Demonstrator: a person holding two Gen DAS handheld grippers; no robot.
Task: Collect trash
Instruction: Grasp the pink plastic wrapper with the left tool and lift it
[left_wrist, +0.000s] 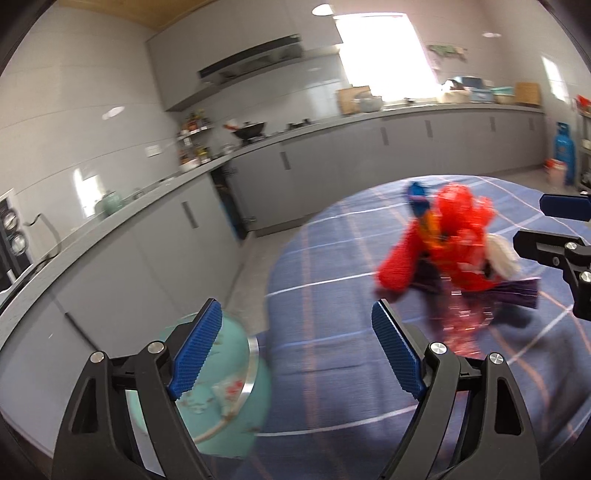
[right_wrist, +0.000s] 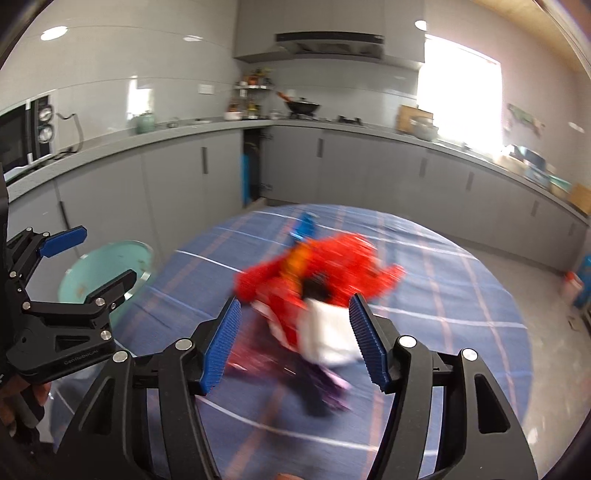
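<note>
A blurred pile of trash (left_wrist: 454, 243) lies on a round table under a blue checked cloth (left_wrist: 332, 373): red plastic bags, a blue wrapper (left_wrist: 417, 195), a white tissue (left_wrist: 502, 254) and a purple wrapper (left_wrist: 517, 291). My left gripper (left_wrist: 297, 314) is open and empty, left of the pile, above the table edge and a teal bin (left_wrist: 221, 387). In the right wrist view my right gripper (right_wrist: 295, 306) is open, with the white tissue (right_wrist: 325, 336) and red bags (right_wrist: 332, 266) seen beyond its fingers, not pressed. The left gripper (right_wrist: 107, 254) hangs over the bin (right_wrist: 122, 249).
The teal bin with a metal rim stands on the floor by the table's left side. Grey counters and cabinets (right_wrist: 369, 162) run round the kitchen, with a wok (right_wrist: 303, 107) and a microwave (right_wrist: 14, 147). A blue gas cylinder (left_wrist: 563, 151) stands at the far right.
</note>
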